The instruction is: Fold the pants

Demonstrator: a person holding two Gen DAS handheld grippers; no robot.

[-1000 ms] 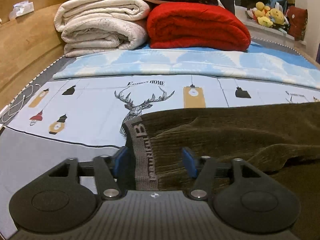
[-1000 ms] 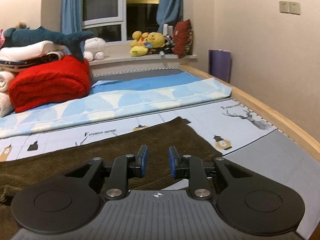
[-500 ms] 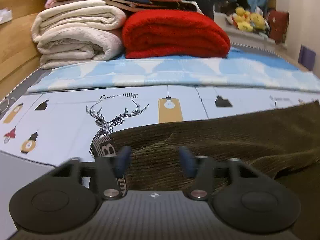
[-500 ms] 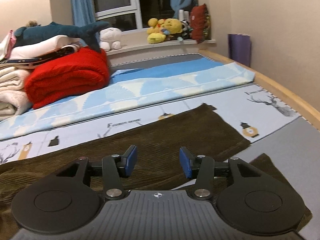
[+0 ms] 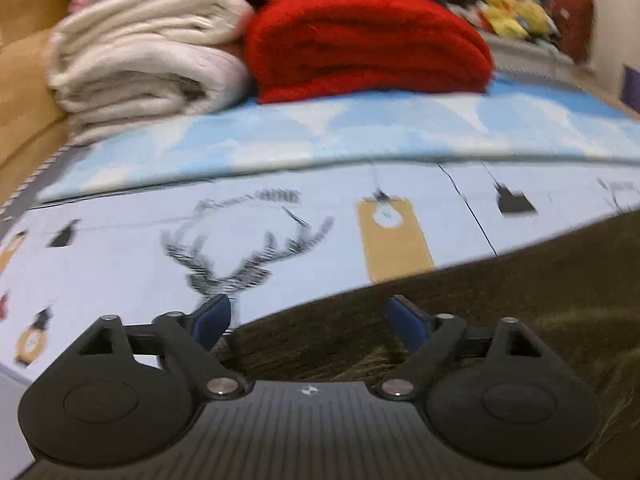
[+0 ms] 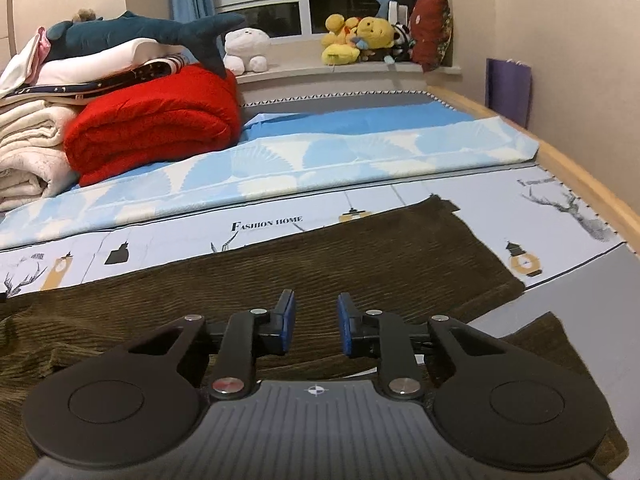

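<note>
Dark olive corduroy pants (image 6: 360, 252) lie spread across the printed bed sheet, legs running to the right; one leg end (image 6: 548, 344) shows separately near the front. In the blurred left wrist view the pants (image 5: 500, 292) fill the lower right. My left gripper (image 5: 308, 322) is wide open and empty, above the waist end of the pants. My right gripper (image 6: 314, 326) is open with a narrow gap and empty, just above the leg fabric.
A red blanket (image 6: 156, 124) and cream blankets (image 5: 144, 64) are stacked at the back left, with a plush shark (image 6: 140, 34) on top. A light blue cover (image 6: 360, 152) lies behind the pants. The wooden bed edge (image 6: 580, 176) runs along the right.
My left gripper has let go of the grey waistband, opened wider and moved forward and right. My right gripper has opened, lifted and moved left along the leg, then narrowed a little.
</note>
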